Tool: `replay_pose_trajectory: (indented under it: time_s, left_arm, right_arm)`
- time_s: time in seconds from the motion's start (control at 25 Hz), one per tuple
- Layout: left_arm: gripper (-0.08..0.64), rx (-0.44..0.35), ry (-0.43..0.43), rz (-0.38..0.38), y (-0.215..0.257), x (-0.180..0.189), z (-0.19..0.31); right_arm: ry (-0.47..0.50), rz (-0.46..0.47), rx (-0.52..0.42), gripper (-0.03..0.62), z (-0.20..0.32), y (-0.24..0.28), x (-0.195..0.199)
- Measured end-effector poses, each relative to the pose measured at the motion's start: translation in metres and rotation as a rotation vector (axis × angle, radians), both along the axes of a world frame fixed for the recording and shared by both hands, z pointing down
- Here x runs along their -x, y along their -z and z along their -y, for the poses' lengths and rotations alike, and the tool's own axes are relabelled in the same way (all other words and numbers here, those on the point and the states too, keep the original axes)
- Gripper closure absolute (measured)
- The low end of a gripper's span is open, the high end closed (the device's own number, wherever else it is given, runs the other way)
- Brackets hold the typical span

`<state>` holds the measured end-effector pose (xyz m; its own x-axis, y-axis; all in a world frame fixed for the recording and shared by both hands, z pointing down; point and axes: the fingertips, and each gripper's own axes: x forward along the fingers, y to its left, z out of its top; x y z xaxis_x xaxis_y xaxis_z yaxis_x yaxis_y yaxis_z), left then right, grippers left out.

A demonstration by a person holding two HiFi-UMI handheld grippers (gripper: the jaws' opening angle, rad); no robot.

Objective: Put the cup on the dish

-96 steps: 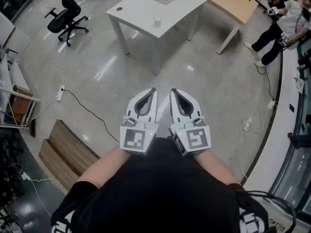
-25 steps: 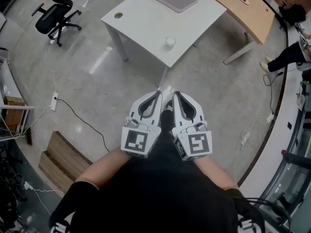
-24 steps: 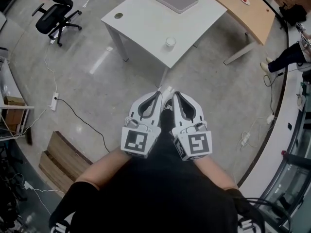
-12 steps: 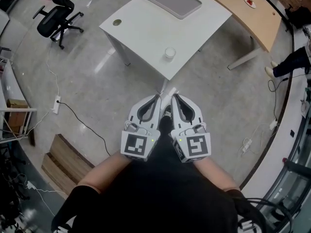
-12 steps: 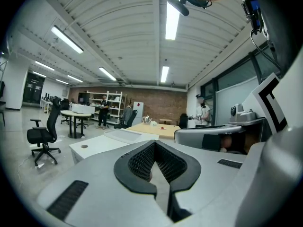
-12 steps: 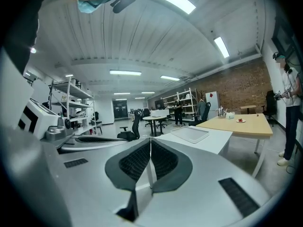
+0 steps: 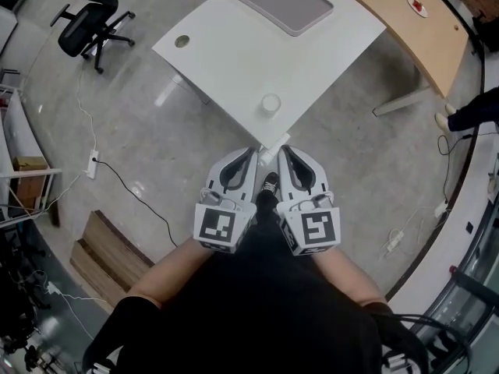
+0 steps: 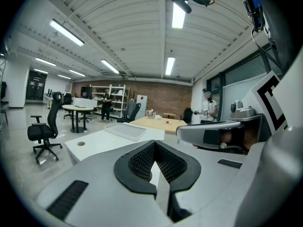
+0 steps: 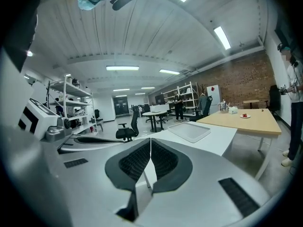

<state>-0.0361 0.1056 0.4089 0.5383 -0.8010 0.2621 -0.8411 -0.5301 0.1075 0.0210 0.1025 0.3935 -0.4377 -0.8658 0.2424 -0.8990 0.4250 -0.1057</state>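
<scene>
Before reaching for the cup point(image 7: 270, 104) on the counter point(image 7: 226, 49), open the right gripper point(image 7: 282, 149), now closed and empty like the left gripper point(image 7: 248, 152), and approach level at mid-height.

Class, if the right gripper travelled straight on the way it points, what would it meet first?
Probably the near corner of the white square table, just ahead of the shut right gripper; depth is unclear.

Left tongs point(image 7: 250, 153) and right tongs point(image 7: 283, 151) sit together, jaws closed, empty.
</scene>
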Motion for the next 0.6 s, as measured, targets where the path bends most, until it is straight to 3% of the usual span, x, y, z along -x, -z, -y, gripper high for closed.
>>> replay_pose_trajectory:
  time_s: [0.32, 0.6]
  left_arm:
    - [0.555, -0.005, -0.001, 0.064, -0.019, -0.020, 0.053]
    - [0.555, 0.025, 0.038, 0.098, -0.055, -0.010, 0.096]
  right_arm:
    - [0.079, -0.045, 0.035, 0.578, 0.055, -0.029, -0.013]
    - [0.147, -0.089, 0.108, 0.578, 0.089, -0.076, -0.003]
